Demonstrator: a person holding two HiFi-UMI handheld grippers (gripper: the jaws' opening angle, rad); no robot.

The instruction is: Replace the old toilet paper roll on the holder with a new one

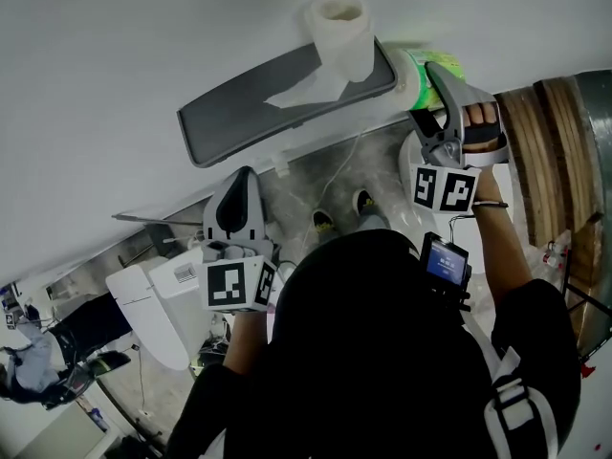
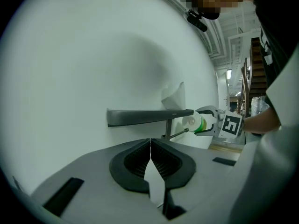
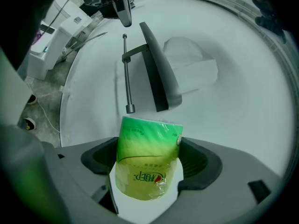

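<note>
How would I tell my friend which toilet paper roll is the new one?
Find the dark grey shelf-shaped holder on the white wall. At its right end, the right tool grips a toilet paper roll in shiny green plastic wrap. The other roll, standing on the shelf, is bare white paper.

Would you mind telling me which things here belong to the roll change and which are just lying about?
Job in hand: green-wrapped roll held in the right gripper; bare rod; holder shelf; unwrapped roll standing on it.
Lying about: shoes; white toilet; wooden boards.
</note>
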